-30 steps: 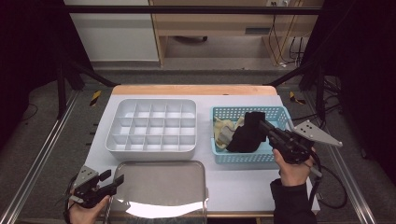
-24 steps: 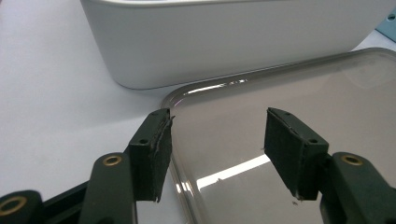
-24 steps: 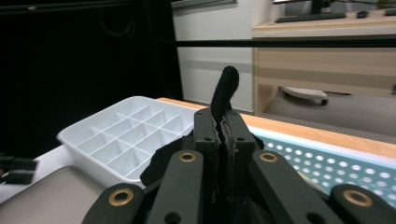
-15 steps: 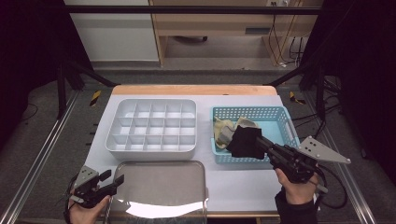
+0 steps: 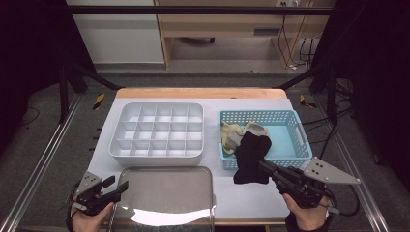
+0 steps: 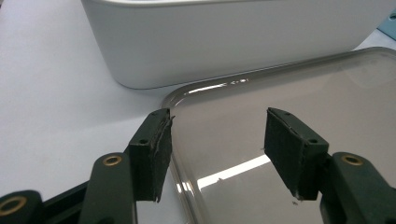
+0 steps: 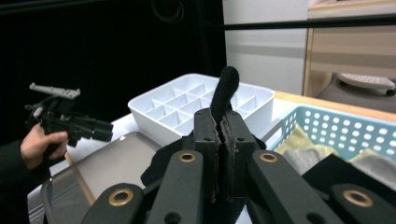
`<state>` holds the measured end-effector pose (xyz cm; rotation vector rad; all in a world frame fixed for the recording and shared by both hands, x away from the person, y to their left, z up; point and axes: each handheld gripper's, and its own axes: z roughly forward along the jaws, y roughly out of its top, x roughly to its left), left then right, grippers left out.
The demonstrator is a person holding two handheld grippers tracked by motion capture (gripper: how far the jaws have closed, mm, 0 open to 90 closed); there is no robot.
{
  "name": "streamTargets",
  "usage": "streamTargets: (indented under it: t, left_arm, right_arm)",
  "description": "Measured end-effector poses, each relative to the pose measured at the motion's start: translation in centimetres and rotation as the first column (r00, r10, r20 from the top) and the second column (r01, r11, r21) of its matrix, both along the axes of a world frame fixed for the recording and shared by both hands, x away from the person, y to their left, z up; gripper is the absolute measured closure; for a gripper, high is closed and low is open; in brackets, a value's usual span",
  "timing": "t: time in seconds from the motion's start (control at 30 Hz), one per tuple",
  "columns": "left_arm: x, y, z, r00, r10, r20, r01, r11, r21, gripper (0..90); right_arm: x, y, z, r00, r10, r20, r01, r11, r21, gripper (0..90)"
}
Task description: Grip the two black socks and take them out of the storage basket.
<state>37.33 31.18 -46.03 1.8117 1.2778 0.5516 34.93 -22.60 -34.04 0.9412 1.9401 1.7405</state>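
My right gripper is shut on a black sock. The sock hangs over the front wall of the light blue basket and onto the white table. In the right gripper view the sock sticks up from between the closed jaws. My left gripper stands open at the front left corner of the shiny metal tray. In the left gripper view its pads straddle the tray's rim with nothing gripped.
A white compartment box sits behind the tray, left of the basket. Yellow and grey socks lie in the basket's left end. The table's front edge is close to both hands.
My right gripper has drawn back toward the table's front edge with the black sock, pulling it out of the basket and over its front wall. The left gripper has stayed put.
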Motion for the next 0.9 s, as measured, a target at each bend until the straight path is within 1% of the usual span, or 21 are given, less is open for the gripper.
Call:
streamTargets:
  t: [0.1,0.2,0.33,0.43,0.5,0.63,0.67,0.77,0.9]
  left_arm:
    - [0.0,0.0,0.0,1.0,0.001,-0.001,-0.001,1.0,0.002,40.6]
    - [0.0,0.0,0.0,1.0,0.001,-0.001,-0.001,1.0,0.002,40.6]
    - [0.0,0.0,0.0,1.0,0.001,0.002,-0.001,1.0,0.0,40.6]
    - [-0.1,0.0,0.0,1.0,0.0,0.003,0.0,1.0,0.0,40.6]
    - [-0.1,0.0,0.0,1.0,-0.001,0.002,0.001,1.0,0.001,40.6]
    - [-0.1,0.0,0.0,1.0,-0.002,0.003,0.002,1.0,0.001,40.7]
    - [-0.1,0.0,0.0,1.0,-0.003,0.003,0.003,1.0,0.001,40.7]
    - [-0.1,0.0,0.0,1.0,-0.001,0.002,0.001,1.0,0.001,40.6]
    - [-0.1,0.0,0.0,1.0,-0.001,0.001,0.001,1.0,0.002,40.6]
  right_arm:
    - [-0.2,0.4,-0.7,0.9997,0.015,-0.019,-0.016,1.0,-0.008,86.0]
    - [-0.3,0.9,-1.6,0.9984,0.03,-0.048,-0.031,0.999,-0.023,86.0]
    - [-0.1,1.6,-2.9,0.9943,0.054,-0.092,-0.058,0.998,-0.039,85.9]
    - [0.0,1.9,-3.7,0.9912,0.058,-0.119,-0.063,0.997,-0.041,85.9]
    - [0.0,2.1,-4.3,0.9887,0.059,-0.138,-0.067,0.996,-0.055,85.9]
    - [0.4,2.3,-5.8,0.9812,0.046,-0.188,-0.06,0.995,-0.074,85.9]
    - [0.6,2.2,-6.2,0.9778,0.044,-0.205,-0.06,0.996,-0.072,85.9]
    - [1.0,2.1,-7.2,0.9706,0.031,-0.239,-0.053,0.995,-0.088,85.9]
    - [1.9,1.9,-9.0,0.9575,0.003,-0.288,-0.04,0.992,-0.122,85.8]
